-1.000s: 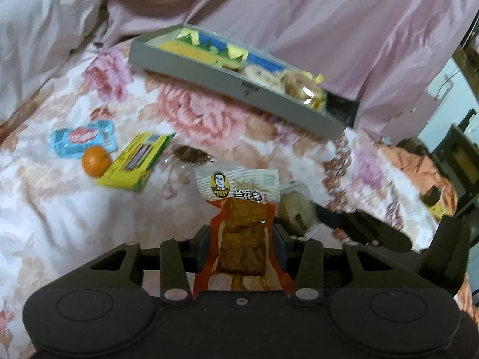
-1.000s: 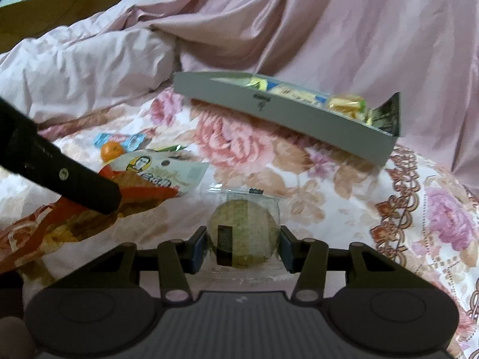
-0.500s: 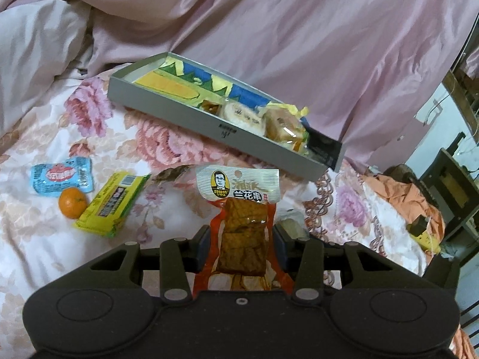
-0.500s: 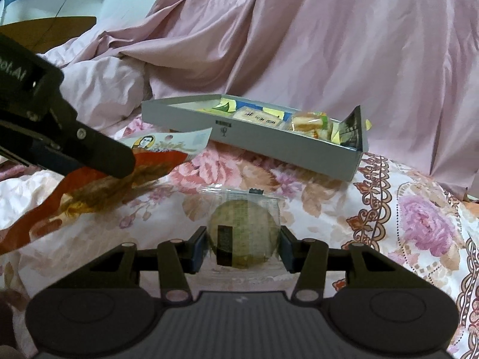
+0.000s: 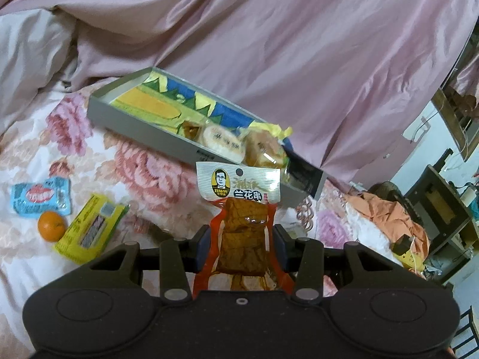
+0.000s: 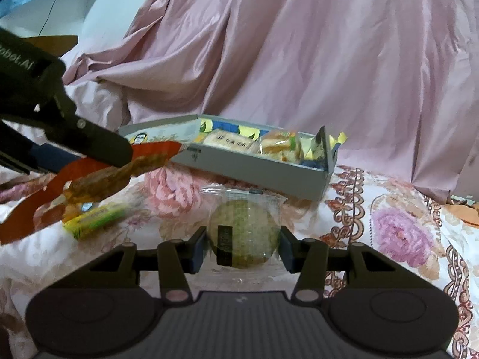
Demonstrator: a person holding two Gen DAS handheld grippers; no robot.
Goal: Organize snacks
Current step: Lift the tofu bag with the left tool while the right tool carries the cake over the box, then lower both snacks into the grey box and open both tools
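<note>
left gripper [image 5: 241, 236] jaws were clamped mid-body on a light, floppy, slippery orange plastic tofu-snack packet [image 5: 239, 209], right gripper [image 6: 243, 242] jaws pinched a soft, crushable clear-wrapped round green pastry [image 6: 243, 234], both held above the bed near the grey cardboard snack box [image 5: 143, 119].

The tofu packet's [image 5: 241, 233] lower end was hidden behind the left gripper's body at 6 o'clock. In the right wrist view, its orange tail ran off at 9 o'clock, blurred.
</note>
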